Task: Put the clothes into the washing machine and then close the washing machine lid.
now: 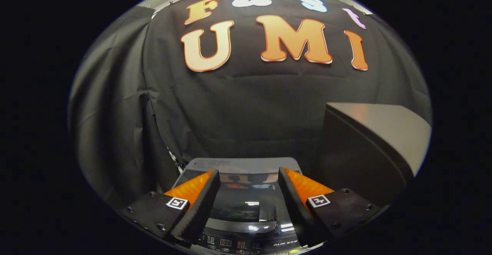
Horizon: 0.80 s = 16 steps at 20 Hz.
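Your gripper [249, 184] hangs spread and empty above the washer [246, 209]; its glossy closed lid [246, 193] looks stiff, slippery; lift its front edge.

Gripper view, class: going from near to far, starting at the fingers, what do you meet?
The open gripper, fingers apart with nothing between them → washing machine control panel → glossy lid, lying closed → black cloth wall.
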Tool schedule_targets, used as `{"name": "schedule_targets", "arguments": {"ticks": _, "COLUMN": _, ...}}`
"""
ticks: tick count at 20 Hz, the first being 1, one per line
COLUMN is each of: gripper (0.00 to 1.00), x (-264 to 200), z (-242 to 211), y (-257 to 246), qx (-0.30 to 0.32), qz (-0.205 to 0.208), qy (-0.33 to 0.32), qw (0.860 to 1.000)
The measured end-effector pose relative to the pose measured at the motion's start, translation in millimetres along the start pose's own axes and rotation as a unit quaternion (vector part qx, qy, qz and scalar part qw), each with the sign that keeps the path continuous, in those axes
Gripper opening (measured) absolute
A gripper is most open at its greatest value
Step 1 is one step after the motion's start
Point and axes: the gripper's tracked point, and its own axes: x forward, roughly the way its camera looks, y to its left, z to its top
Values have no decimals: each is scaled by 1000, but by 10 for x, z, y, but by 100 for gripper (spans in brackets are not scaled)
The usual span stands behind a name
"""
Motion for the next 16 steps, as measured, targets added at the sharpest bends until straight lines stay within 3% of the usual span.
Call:
{"name": "schedule_targets", "arguments": {"ticks": 7, "gripper": 97, "x": -896, "z": 1070, "y": 58, "qx": -49, "qz": 40, "qy": -111, "qw": 992}}
{"name": "schedule_targets", "arguments": {"ticks": 10, "gripper": 97, "x": -1255, "z": 1355, "y": -14, "qx": -44, "qz": 57, "qy": -135, "qw": 988}}
{"name": "schedule_targets", "arguments": {"ticks": 16, "gripper": 98, "x": -1792, "z": 1666, "y": -533, "qx": -42, "qz": 47, "qy": -149, "qw": 987}}
